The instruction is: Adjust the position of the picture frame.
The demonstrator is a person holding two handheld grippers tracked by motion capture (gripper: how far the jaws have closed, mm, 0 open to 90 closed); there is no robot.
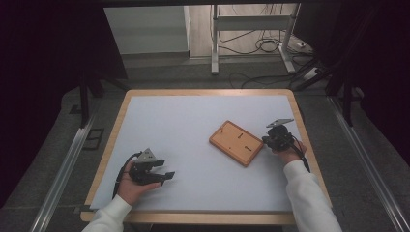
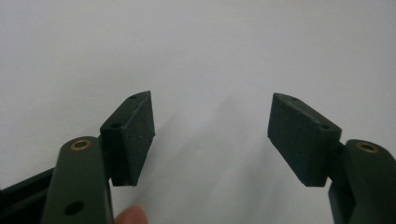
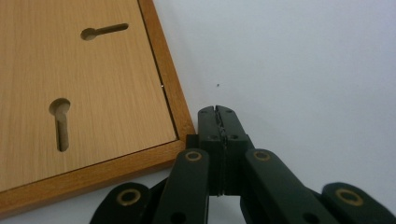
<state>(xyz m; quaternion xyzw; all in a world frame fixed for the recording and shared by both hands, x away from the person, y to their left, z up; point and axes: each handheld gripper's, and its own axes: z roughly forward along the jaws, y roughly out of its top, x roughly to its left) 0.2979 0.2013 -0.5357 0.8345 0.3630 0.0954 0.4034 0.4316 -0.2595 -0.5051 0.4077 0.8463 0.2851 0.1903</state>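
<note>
My left hand-held gripper [image 1: 162, 170] rests near the surface's [image 1: 183, 125] front-left corner, jaws spread wide, holding nothing. The wooden board [image 1: 237, 142] lies flat toward the right edge. My right hand-held gripper [image 3: 219, 122], jaws pressed together and empty, sits just beside the board's corner; I judge nudging or gripping that corner comes next.

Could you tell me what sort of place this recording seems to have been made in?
Probably a lab or workshop set up for recording handling tasks. A wood-edged table with a plain white top stands on a grey floor, dark curtains hang at both sides, and loose cables trail around a metal frame behind it.
</note>
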